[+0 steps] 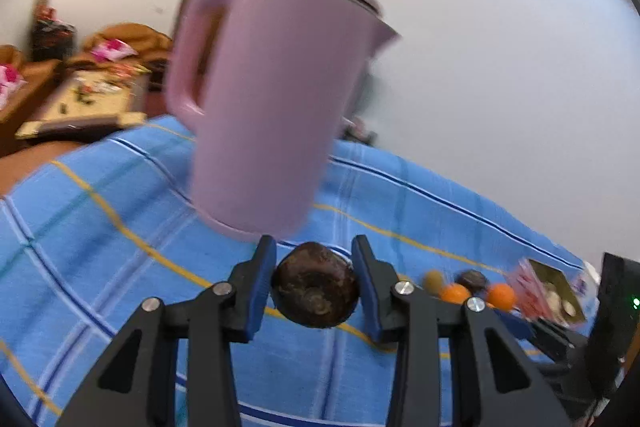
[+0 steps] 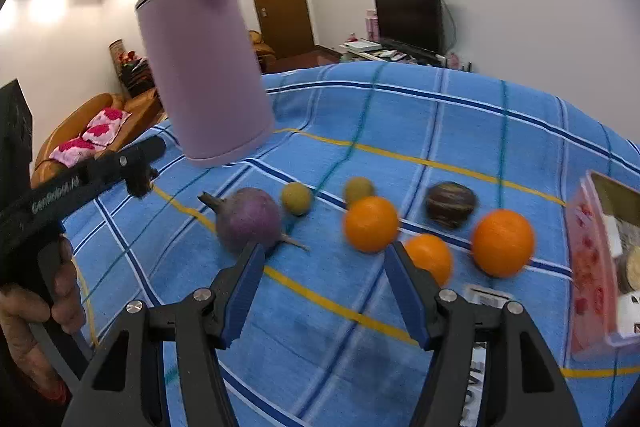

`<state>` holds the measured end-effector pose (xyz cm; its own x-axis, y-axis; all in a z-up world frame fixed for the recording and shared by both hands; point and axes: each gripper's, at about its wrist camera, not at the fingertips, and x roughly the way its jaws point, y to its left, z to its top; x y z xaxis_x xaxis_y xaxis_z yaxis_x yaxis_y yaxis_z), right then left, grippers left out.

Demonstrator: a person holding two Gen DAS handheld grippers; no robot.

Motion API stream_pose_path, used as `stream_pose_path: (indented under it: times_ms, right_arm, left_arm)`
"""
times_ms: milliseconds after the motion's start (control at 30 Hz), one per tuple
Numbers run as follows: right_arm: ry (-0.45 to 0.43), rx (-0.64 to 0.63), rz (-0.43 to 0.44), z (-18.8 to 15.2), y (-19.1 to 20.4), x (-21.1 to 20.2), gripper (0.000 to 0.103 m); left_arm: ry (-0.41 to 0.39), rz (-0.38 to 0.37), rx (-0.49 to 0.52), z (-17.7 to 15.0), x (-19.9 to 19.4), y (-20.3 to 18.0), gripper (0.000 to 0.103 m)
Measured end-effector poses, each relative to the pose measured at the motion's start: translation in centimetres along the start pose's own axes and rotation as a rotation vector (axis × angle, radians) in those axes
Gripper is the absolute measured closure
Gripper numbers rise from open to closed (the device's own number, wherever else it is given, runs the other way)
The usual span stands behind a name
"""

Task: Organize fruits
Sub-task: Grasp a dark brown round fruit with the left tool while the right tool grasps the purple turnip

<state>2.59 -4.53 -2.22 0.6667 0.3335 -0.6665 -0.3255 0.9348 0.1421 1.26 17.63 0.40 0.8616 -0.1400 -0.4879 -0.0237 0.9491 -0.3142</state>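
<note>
- A table under a blue plaid cloth (image 2: 440, 131) with white, dark blue and yellow stripes, seen from two cameras that look along the fingers of hand-held grippers
- At the far left of the right camera's view, a person's hand (image 2: 36, 307) grips the black handle of the left gripper (image 1: 314, 279)
- In its own camera, the left gripper has its blue pads closed narrowly on a dark brown round fruit (image 1: 316, 287), held above the cloth
- Just beyond that fruit stands a tall lilac lidded jug (image 1: 272, 99) with its handle on the left, blurred
- On the cloth in the right camera's view, left to right: a purple round root (image 2: 248, 219) with a stalk and a thin tail, a small yellow-green fruit (image 2: 296, 198), a second one (image 2: 359, 187) behind an orange (image 2: 371, 223)
- Further right lie a smaller orange (image 2: 430, 255), partly behind a gripper finger, a dark striped round fruit (image 2: 451, 205) further back, and a large orange (image 2: 503, 242)
- The right gripper (image 2: 324, 275) hovers near the oranges, jaws moderately wide with nothing between them
- At the right edge sits a pink-sided open box (image 2: 592, 267); its contents are unclear
</note>
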Motion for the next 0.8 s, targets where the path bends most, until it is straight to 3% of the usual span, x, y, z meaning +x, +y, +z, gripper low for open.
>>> stream_pose_path:
  times_ms: [200,467,500,567,800]
  right_arm:
    - [0.044,-0.033,0.062,1.1,2.6,2.8,0.039]
    - [0.121,-0.061,0.035,2.3,5.3,7.1,0.039]
    - [0.149,-0.072,0.027,2.3,5.6,7.7,0.042]
    - [0.136,-0.071,-0.001,2.2,5.5,7.4,0.051]
    - [0.093,-0.005,0.022,1.2,3.3,5.1,0.051]
  left_arm:
    - [-0.010,0.010,-0.008,-0.2,0.2,0.2,0.062]
    - [-0.028,-0.013,0.008,-0.3,-0.6,0.0,0.062]
    - [-0.040,-0.025,0.013,-0.3,-0.8,-0.2,0.062]
    - [-0.063,-0.066,0.013,-0.3,-1.2,-0.3,0.062]
    - [-0.123,-0.152,0.045,-0.6,-2.2,-1.5,0.062]
